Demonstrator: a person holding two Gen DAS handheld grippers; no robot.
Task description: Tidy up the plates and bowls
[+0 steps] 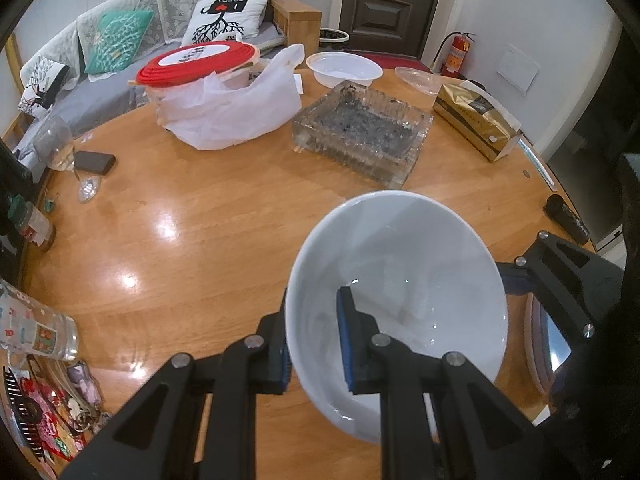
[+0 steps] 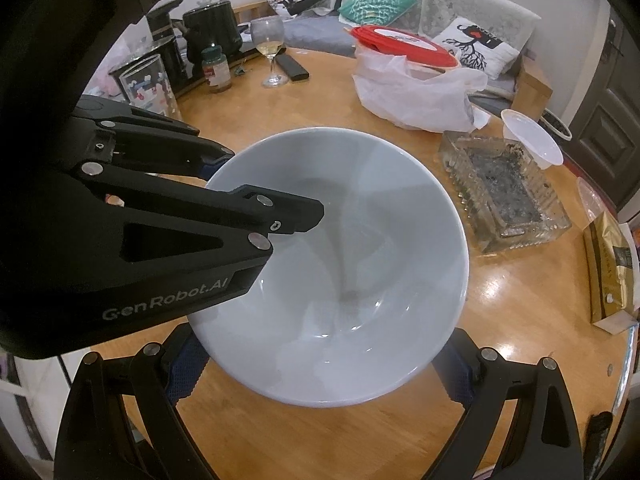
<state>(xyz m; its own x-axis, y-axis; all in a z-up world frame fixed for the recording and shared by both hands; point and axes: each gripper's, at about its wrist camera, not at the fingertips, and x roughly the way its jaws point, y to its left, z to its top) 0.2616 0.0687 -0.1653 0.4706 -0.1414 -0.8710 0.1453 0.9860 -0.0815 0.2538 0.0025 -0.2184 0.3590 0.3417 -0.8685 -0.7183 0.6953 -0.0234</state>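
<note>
Left gripper point(image 1: 316, 344) on white bowl point(image 1: 400, 280) (rim pinched)

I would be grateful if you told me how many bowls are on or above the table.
2: the white ceramic bowl near the camera; the white plastic bowl at the far edge. Others may be hidden.

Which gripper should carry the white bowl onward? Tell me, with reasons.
Left. The left gripper is already clamped on the white bowl's rim, one finger inside, one outside. The right gripper only straddles the bowl with jaws wide, fingers at its sides, apparently not gripping.
</note>
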